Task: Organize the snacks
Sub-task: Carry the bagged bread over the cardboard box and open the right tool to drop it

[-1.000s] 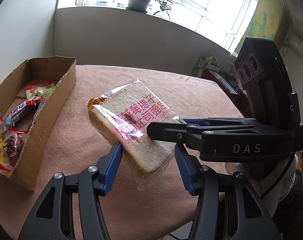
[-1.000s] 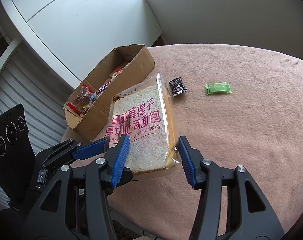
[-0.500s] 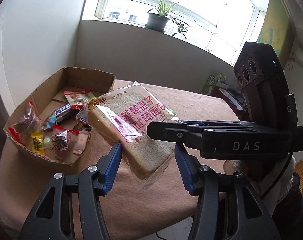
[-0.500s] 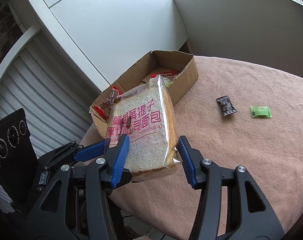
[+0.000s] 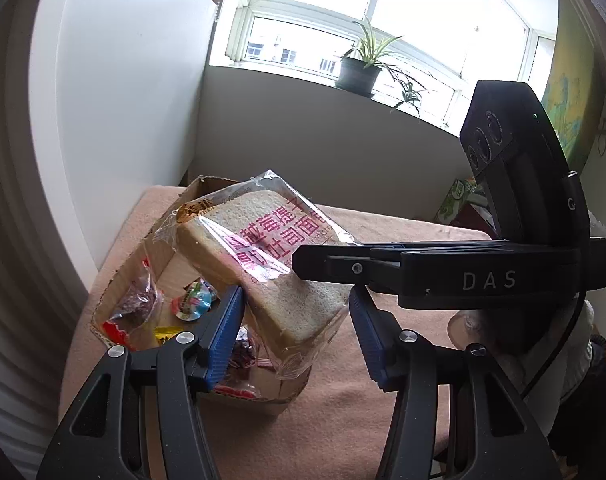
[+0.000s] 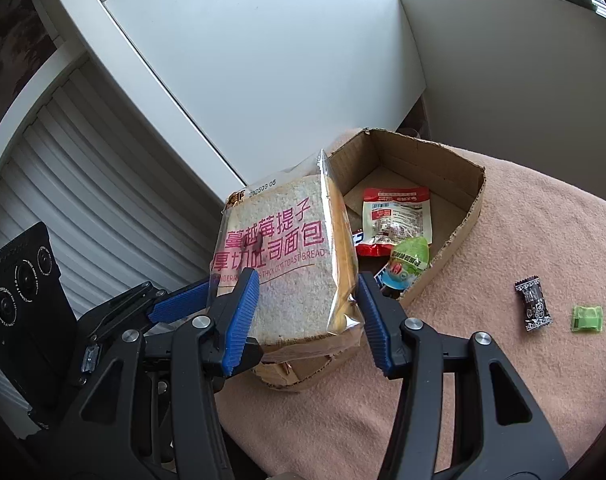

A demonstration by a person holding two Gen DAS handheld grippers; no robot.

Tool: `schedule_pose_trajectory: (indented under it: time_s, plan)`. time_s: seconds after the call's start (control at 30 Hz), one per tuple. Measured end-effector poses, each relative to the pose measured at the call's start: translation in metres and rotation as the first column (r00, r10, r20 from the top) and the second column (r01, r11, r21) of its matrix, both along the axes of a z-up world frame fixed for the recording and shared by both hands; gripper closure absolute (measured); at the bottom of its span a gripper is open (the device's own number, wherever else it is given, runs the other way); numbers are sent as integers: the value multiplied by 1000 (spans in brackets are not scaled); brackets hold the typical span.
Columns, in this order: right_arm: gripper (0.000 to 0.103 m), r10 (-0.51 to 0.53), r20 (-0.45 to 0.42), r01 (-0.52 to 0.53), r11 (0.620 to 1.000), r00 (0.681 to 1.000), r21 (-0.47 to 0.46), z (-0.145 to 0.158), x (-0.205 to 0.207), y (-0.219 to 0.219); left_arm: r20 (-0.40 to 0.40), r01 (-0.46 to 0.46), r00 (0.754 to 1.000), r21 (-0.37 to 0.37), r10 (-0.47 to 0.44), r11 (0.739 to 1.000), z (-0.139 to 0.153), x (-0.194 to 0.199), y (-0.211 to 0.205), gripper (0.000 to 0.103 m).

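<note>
where window brightens room, pink cloth covers table.

left gripper: my matte black plastic frame, two arms with long cut-out slots
pads: blue ribbed strips lining the inside of my jaws
screws: round silver heads, a pair on each arm
right gripper: same black build and blue pads; white letters "DAS" on its side
camera block: black, three round lenses, a small green light
cable: thin, black
</note>
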State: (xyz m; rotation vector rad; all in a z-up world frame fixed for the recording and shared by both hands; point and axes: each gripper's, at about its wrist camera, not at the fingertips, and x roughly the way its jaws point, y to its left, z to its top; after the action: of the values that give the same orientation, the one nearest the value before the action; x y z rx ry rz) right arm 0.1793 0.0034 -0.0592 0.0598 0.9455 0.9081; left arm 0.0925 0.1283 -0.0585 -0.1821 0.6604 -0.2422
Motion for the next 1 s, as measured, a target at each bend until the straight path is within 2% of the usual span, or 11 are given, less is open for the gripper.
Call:
schedule_pose_trajectory:
  time_s: [0.37, 0.7, 0.77, 0.83, 0.9, 1.0]
  plan:
    - [50, 18, -11, -19, 999, 1000, -44, -15, 29, 45, -42, -37, 998, 5, 37, 999, -14, 36, 35, 50]
    - [50, 22, -39, -24, 997, 999, -70, -31, 42, 55, -97, -52, 994, 11, 53, 999, -29, 60, 46, 50]
    - [48, 9, -34, -12, 996, 999, -91, -34, 46, 56, -99, -52, 994, 20, 54, 998, -30, 61, 44, 50]
    - [38, -16, -27, 13, 994, 999, -105, -33, 46, 54, -106, -54, 993, 27, 57, 998, -31, 65, 44, 50]
    - [33, -37, -35, 33, 995, 999, -99, -33, 50, 50, -113, -66, 991, 37, 69, 997, -33, 67, 45, 50]
    - [33, -50, -46, 45, 995, 998, -93, -33, 52, 43, -121, -73, 990, 36, 77, 997, -35, 66, 48, 50]
